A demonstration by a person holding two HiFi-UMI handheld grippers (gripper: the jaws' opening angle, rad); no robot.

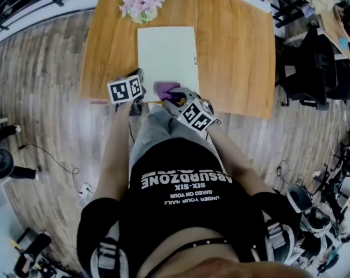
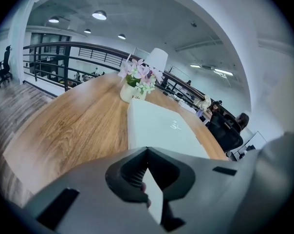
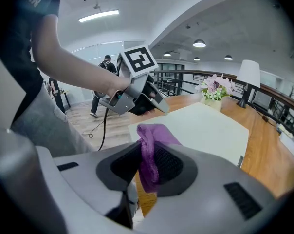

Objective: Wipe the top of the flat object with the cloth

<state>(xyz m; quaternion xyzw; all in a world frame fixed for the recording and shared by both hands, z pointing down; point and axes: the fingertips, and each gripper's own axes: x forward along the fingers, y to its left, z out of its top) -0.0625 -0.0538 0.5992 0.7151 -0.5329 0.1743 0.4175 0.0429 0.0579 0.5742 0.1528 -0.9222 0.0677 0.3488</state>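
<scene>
While the right gripper (image 1: 176, 98) stays out of clear sight in the head view, its own view shows it (image 3: 147, 165) clamped on the purple cloth (image 3: 149, 139). The cloth (image 1: 166, 89) sits at the near edge of the flat object (image 1: 166, 54), mid-table (image 1: 233, 68). Can't tell if the cloth touches the surface, since the gripper body covers that spot.

The left gripper (image 3: 159, 106) is at the flat object's (image 3: 210, 126) near-left corner, jaw tips together. In its own view a white sliver shows behind the tips (image 2: 147, 152); can't tell if it is pinched or just seen through. Marker cubes hide both jaw pairs in the head view. The flower vase (image 1: 143, 3) is near the far-left corner.
</scene>
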